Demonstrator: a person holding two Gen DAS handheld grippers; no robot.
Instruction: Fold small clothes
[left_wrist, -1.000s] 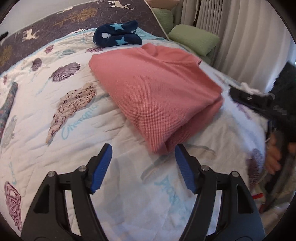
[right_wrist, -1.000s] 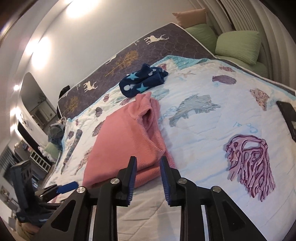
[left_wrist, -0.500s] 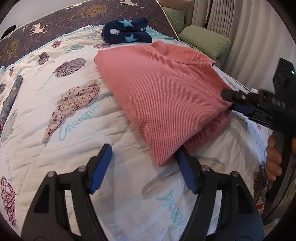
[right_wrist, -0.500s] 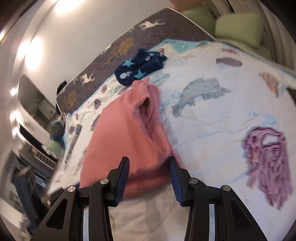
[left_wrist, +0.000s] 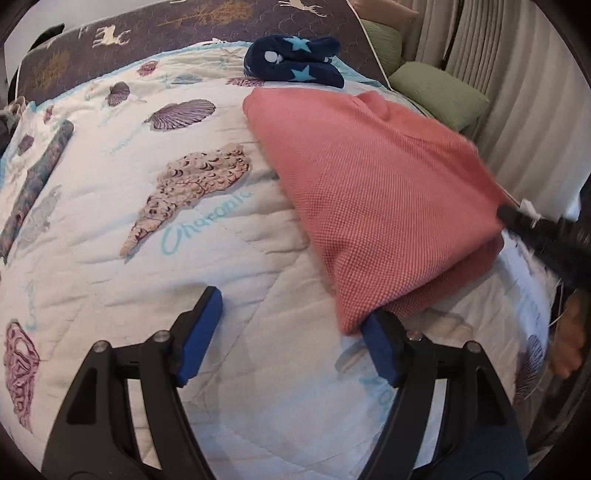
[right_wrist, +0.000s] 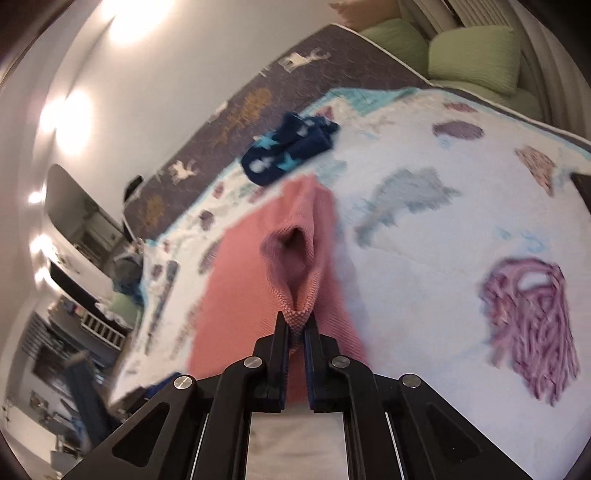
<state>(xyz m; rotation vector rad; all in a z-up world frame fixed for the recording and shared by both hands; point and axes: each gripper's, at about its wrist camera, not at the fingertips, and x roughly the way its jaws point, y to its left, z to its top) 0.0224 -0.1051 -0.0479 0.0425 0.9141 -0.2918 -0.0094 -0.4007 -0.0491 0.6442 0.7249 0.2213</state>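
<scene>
The pink knit garment (left_wrist: 373, 192) lies partly folded on the bed's shell-print quilt (left_wrist: 110, 229), its right-hand corner pinched tight in the right gripper (right_wrist: 296, 325), whose jaws are closed on the cloth. The left gripper (left_wrist: 291, 332) has its jaws wide and opening, with the near corner just at one pad and not yet held. A folded navy star-print piece (left_wrist: 295, 61) beyond looks done; this garment seemingly needs another fold.
</scene>
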